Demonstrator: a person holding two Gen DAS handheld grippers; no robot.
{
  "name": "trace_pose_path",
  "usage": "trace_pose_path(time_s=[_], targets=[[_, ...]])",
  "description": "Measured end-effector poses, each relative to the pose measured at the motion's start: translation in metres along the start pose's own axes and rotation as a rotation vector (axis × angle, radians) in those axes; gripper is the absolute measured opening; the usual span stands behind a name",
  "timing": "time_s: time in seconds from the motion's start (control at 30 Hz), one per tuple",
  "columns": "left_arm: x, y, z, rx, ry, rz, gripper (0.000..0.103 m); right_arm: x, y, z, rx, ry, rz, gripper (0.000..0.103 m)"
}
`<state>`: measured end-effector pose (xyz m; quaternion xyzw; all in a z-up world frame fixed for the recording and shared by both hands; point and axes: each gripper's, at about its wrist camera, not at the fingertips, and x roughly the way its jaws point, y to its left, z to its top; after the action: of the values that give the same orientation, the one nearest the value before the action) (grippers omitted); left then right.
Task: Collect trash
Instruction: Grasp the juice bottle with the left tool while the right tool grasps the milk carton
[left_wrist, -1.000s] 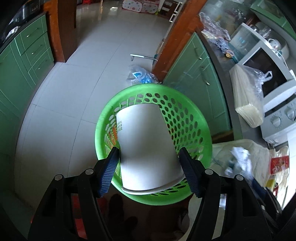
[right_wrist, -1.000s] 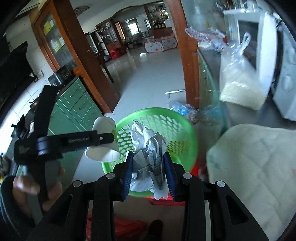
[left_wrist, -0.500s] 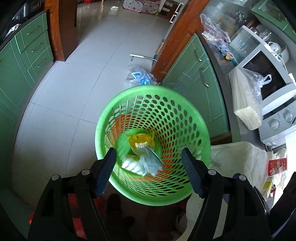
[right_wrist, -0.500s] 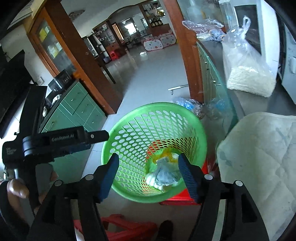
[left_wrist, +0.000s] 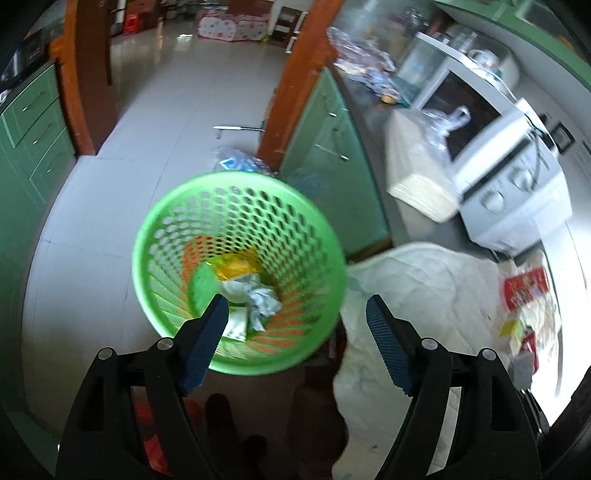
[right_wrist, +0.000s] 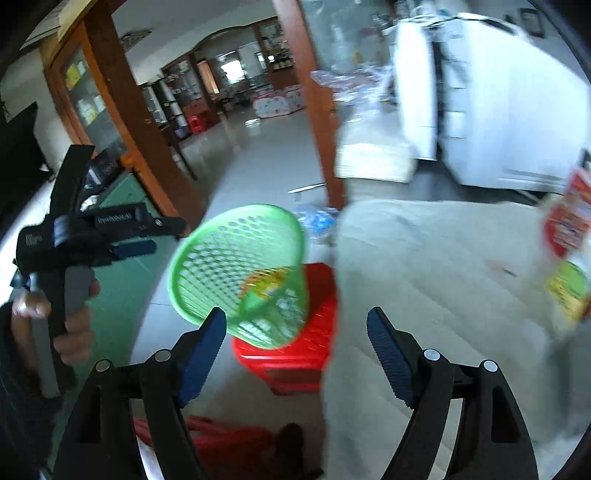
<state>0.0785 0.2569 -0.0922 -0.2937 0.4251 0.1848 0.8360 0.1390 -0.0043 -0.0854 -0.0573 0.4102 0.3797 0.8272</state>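
1. Left wrist view, from the left: the green basket (left_wrist: 240, 266) stands on the tiled floor (left_wrist: 110, 221), and in its bottom lie a crumpled paper (left_wrist: 262, 301), a white cup (left_wrist: 236, 317) and a yellow wrapper (left_wrist: 232, 266).
2. The left gripper (left_wrist: 295, 325) hangs above the basket's near rim; its jaws have just been opening and nothing is between them.
3. To the right lies a white quilted cloth (left_wrist: 424, 295), and at its far right edge more litter: a red packet (left_wrist: 524, 288) and small wrappers, blurred.
4. Right wrist view: the basket sits on a red stool (right_wrist: 295, 350). The right gripper (right_wrist: 295, 347) has just been opening its jaws, which are released and empty, over the cloth's edge.
5. The step in hand seems to be going for the next piece. Carry each gripper across with jaws wide, come down squarely over one packet, and pinch the packet alone, not the cloth beneath.
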Motion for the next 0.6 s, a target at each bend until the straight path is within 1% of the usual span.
trace_pose_path(time_s=[0.07,0.27,0.37,0.43,0.6], targets=[[-0.001,-0.016,-0.007,0.024,0.006,-0.018,0.08,-0.019,-0.017,-0.009,0.021,-0.013,-0.035,0.078],[-0.001,-0.06,-0.021,0.118,0.024,-0.045,0.08,-0.07,-0.074,-0.029,0.076,-0.046,-0.162,0.08],[0.0,-0.077,-0.024,0.153,0.03,-0.058,0.08,-0.084,-0.108,-0.033,0.112,-0.044,-0.219,0.08],[0.0,-0.089,-0.026,0.178,0.033,-0.068,0.08,-0.091,-0.131,-0.036,0.147,-0.035,-0.242,0.08],[0.003,-0.126,-0.03,0.249,0.045,-0.09,0.08,-0.092,-0.178,-0.041,0.195,0.012,-0.294,0.08]])
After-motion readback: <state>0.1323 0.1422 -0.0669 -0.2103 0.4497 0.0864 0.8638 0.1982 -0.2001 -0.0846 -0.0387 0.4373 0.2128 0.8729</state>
